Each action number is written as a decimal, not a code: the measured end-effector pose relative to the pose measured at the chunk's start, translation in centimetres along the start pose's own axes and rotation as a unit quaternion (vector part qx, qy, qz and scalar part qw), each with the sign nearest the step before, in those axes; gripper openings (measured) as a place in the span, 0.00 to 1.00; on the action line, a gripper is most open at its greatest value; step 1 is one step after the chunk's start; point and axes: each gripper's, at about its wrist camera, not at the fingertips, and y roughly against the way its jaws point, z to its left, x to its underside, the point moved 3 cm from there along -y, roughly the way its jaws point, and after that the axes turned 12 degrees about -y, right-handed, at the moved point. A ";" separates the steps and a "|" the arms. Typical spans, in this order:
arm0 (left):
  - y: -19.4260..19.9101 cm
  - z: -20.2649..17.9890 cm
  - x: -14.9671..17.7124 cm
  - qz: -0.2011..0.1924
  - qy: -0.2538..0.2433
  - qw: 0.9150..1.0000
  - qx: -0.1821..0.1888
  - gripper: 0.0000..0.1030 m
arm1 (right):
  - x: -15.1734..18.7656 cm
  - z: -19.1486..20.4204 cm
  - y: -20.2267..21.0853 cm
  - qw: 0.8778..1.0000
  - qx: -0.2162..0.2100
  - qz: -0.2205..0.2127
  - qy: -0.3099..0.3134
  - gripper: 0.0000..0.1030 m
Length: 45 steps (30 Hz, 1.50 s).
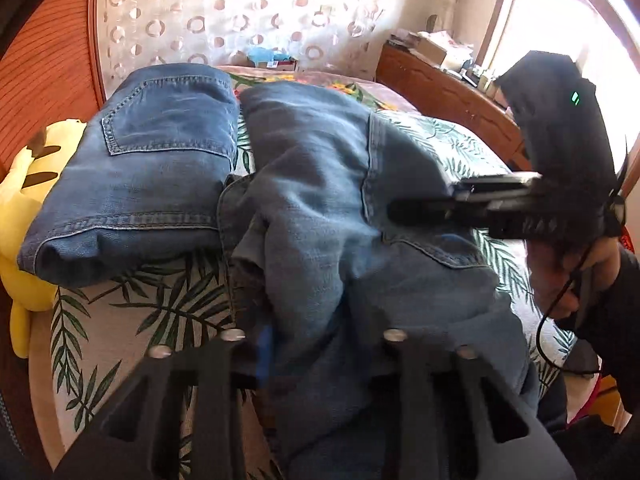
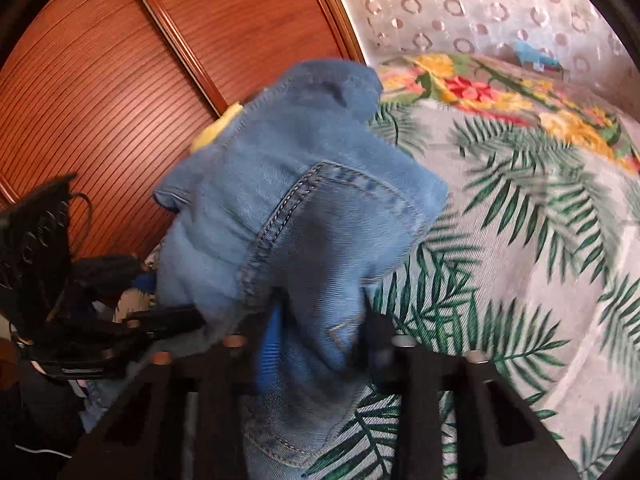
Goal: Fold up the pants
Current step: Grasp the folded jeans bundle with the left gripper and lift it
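**Both grippers pinching denim over the bed**

So here's where we're at. The jeans (image 1: 320, 184) we're folding sit bunched up in a heap on the bed (image 1: 132, 308), on the palm-leaf bedspread, just right of a second pair of jeans (image 1: 136, 176) that's already folded into a neat block with its back pocket facing up. The two pairs are close together, maybe touching at the near edge, though we can't tell for sure.

From the left wrist camera, our left gripper (image 1: 316, 344) has its jaws clamped on a fold of the rumpled denim, which fills the gap between the fingers and spills down toward the camera. A blue pad shows on the inside of the left-hand finger. No earlier picture to compare with, so that's all we've got on it.

From the right wrist camera, our right gripper (image 2: 320, 340) is likewise clamped on denim: a chunk of the jeans with a curved stitched pocket seam stands up out of the jaws, lifted off the bedspread. The picture is blurry, so the finer details are mush.

In the left view the right gripper reaches in from the right side, fingers lying across the heap near a seam, with a hand (image 1: 580, 276) wrapped around its handle.

Other stuff around: a yellow plush toy (image 1: 24, 216) wedged beside the folded pair, the reddish wooden wardrobe (image 2: 100, 100) behind, and a floral blanket (image 2: 480, 92) farther up the bed.
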 end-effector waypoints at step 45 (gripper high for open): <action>1.2 18.7 -10.6 0.003 0.055 0.987 -0.154 0.20 | -18.0 3.7 -11.4 0.992 0.091 -0.085 0.007 0.51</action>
